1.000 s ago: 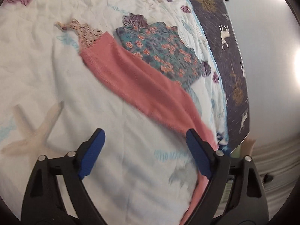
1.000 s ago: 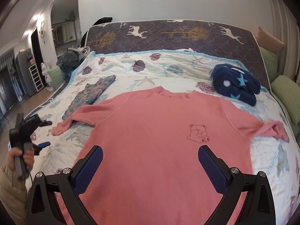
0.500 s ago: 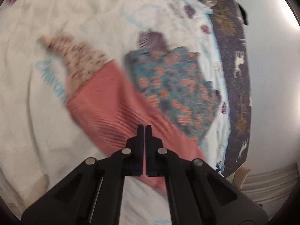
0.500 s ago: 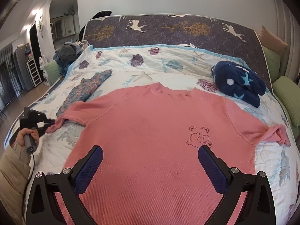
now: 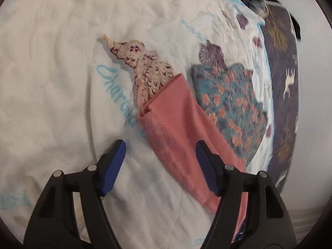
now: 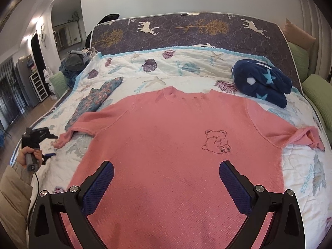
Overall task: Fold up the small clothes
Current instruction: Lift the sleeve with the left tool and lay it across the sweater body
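A pink sweater with a small bear drawing lies flat and face up on the bed. Its left sleeve runs diagonally with the cuff end toward the sheet's middle. My left gripper hovers close over that sleeve and its jaws are opening. The sleeve passes between them and under the right finger, and the pads do not press on it. In the right wrist view, a hand holds the left gripper at the bed's left edge. My right gripper stands open over the sweater's lower body, holding nothing. The right sleeve is bunched.
A teal floral garment lies beside the left sleeve. A navy star-patterned fleece sits at the back right. The seashell-print sheet covers the bed, with green pillows on the right and a clothes pile at the far left corner.
The left gripper shut with nothing in it, then opened again as it came lower and closer to the sleeve's cuff end. The right gripper has stayed in place.
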`<state>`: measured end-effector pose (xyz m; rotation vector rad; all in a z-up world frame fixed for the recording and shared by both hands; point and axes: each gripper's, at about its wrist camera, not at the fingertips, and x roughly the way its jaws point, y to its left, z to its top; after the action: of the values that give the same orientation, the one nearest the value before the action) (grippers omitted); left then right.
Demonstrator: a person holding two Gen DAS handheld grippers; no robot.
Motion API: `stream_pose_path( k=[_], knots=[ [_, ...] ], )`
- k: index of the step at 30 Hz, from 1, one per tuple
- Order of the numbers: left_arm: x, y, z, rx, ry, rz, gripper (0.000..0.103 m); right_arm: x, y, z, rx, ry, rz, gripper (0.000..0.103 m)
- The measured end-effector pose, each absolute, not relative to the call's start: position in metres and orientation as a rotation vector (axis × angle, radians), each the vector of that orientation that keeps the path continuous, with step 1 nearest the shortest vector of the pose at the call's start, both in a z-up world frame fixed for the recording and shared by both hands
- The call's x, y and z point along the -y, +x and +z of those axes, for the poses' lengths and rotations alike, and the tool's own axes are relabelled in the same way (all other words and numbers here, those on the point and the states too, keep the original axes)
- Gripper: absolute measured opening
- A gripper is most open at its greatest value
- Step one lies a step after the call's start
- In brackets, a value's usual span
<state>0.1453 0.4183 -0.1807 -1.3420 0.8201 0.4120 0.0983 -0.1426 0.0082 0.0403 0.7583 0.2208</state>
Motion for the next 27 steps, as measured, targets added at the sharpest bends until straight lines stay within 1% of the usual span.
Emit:
stream_pose_path(
  k=[1, 2, 3, 4, 5, 6, 9, 11, 13, 17, 20, 23, 25, 26, 27],
  knots=[
    [-0.419, 0.15, -0.179, -0.782, -1.337, 0.399, 0.068, 0.143, 0.099, 0.008, -0.76, 0.045, 0.219, 0.103],
    [-0.42, 0.154, -0.178, -0.757, -1.335, 0.374, 0.055, 0.144, 0.1, 0.007, -0.762, 0.051, 0.218, 0.103],
    [-0.421, 0.16, -0.178, -0.747, -1.344, 0.341, 0.028, 0.145, 0.101, 0.006, -0.764, 0.058, 0.216, 0.103],
    [-0.421, 0.166, -0.179, -0.753, -1.355, 0.316, 0.013, 0.146, 0.101, 0.006, -0.767, 0.063, 0.212, 0.103],
    [-0.42, 0.172, -0.176, -0.754, -1.367, 0.295, 0.001, 0.147, 0.102, 0.005, -0.769, 0.065, 0.21, 0.103],
    [-0.418, 0.177, -0.169, -0.739, -1.362, 0.281, 0.001, 0.148, 0.102, 0.004, -0.772, 0.066, 0.205, 0.103],
    [-0.392, 0.193, -0.117, -0.68, -1.221, 0.225, 0.001, 0.152, 0.102, 0.004, -0.77, 0.062, 0.193, 0.103],
    [-0.358, 0.207, -0.071, -0.635, -1.113, 0.109, 0.001, 0.155, 0.103, 0.004, -0.765, 0.059, 0.179, 0.103],
    [-0.305, 0.222, -0.022, -0.613, -0.974, -0.025, 0.001, 0.161, 0.106, 0.004, -0.767, 0.073, 0.163, 0.103],
    [-0.179, 0.241, 0.043, -0.624, -0.706, -0.307, 0.001, 0.174, 0.102, 0.004, -0.756, 0.115, 0.143, 0.103],
    [-0.084, 0.243, 0.056, -0.694, -0.578, -0.522, 0.002, 0.185, 0.1, 0.002, -0.759, 0.134, 0.115, 0.103],
    [-0.005, 0.24, 0.037, -0.807, -0.443, -0.627, 0.003, 0.201, 0.097, 0.001, -0.767, 0.153, 0.078, 0.103],
    [0.028, 0.237, 0.015, -0.895, -0.364, -0.628, 0.018, 0.212, 0.095, 0.001, -0.766, 0.165, 0.052, 0.103],
    [0.038, 0.235, 0.002, -0.949, -0.341, -0.631, 0.032, 0.219, 0.094, 0.001, -0.766, 0.171, 0.036, 0.103],
    [0.044, 0.232, -0.011, -1.003, -0.33, -0.626, 0.037, 0.222, 0.093, 0.0, -0.766, 0.176, 0.029, 0.103]
  ],
)
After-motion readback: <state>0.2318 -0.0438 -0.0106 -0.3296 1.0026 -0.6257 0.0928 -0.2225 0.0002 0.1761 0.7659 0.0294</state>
